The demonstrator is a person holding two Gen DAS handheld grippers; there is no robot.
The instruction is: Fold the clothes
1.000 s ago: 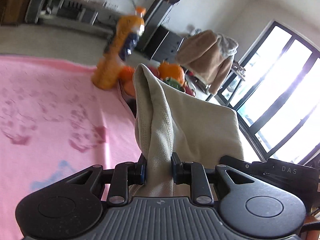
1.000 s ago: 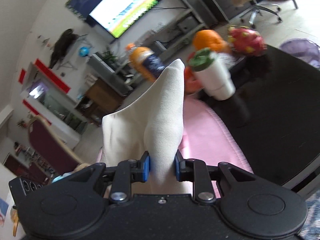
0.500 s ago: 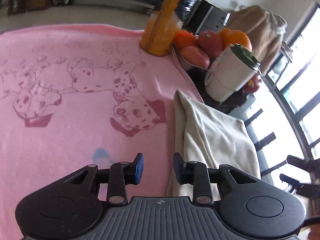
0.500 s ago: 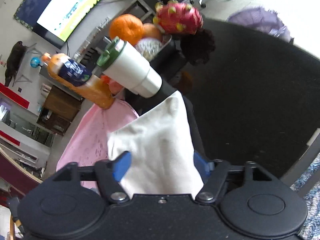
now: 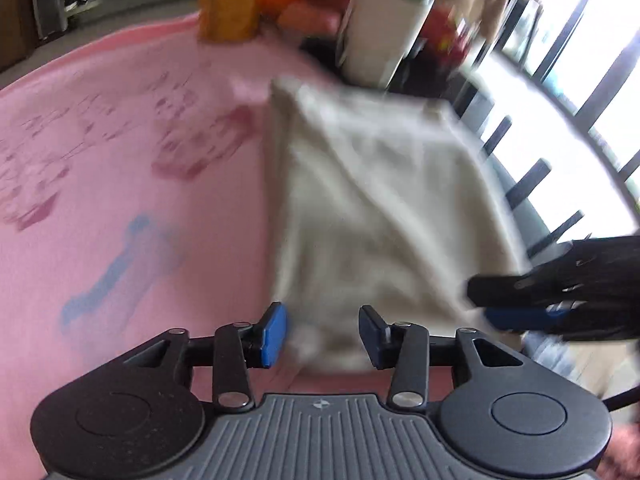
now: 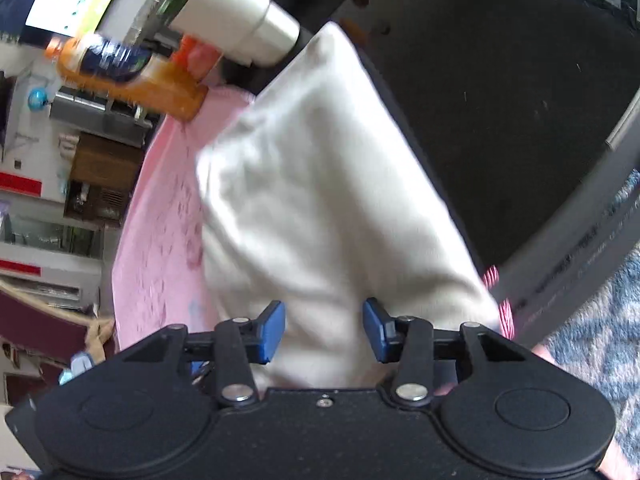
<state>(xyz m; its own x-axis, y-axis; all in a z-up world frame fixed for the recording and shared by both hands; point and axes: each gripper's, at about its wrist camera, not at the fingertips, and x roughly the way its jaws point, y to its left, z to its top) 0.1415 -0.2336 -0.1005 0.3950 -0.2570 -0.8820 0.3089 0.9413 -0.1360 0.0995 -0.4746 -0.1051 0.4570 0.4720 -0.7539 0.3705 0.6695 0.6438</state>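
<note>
On pink dog-print blanket (image 5: 120,168) over black table (image 6: 500,100), folded cream garment (image 5: 372,208).

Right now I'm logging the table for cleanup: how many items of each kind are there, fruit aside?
Beige garment: 1
Pink blanket: 1
Orange drink bottle: 1
White tumbler with green lid: 1
Total: 4

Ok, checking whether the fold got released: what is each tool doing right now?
Left tool: open, jaws just opened further, the beige cloth lying loose between them.
Right tool: open, jaws just narrowed, pads clear of the cloth.
</note>
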